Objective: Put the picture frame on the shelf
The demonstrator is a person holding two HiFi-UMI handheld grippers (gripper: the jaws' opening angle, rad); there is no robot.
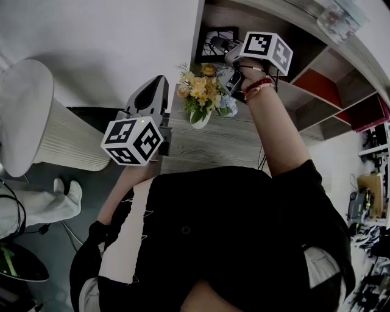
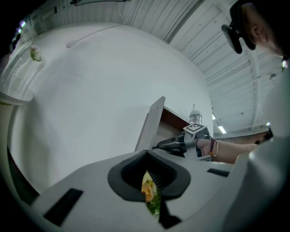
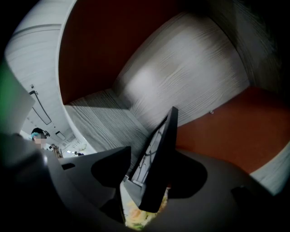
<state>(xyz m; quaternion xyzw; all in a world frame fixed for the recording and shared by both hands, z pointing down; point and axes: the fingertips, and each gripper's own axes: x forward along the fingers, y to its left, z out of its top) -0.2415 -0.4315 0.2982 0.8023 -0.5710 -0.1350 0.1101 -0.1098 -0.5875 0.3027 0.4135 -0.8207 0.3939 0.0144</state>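
Observation:
A black picture frame (image 1: 217,36) stands tilted inside the shelf's upper left cubby (image 1: 213,15). My right gripper (image 1: 216,44) reaches into that cubby. In the right gripper view the picture frame (image 3: 159,154) sits between the jaws of the right gripper (image 3: 150,179); it leans on the right jaw, and a gap shows on the left side. The cubby's wood-grain floor (image 3: 102,120) lies under it. My left gripper (image 1: 159,80) is held in front of the white wall, jaws together, nothing in them. Through the slit of the left gripper (image 2: 152,181) I glimpse yellow flowers.
A vase of yellow flowers (image 1: 203,92) stands on the wood-grain shelf top (image 1: 244,134), just below the cubby. Red-backed cubbies (image 1: 317,85) lie to the right. A glass jar (image 1: 337,18) sits higher up. A white ribbed cylinder (image 1: 55,137) stands at the left.

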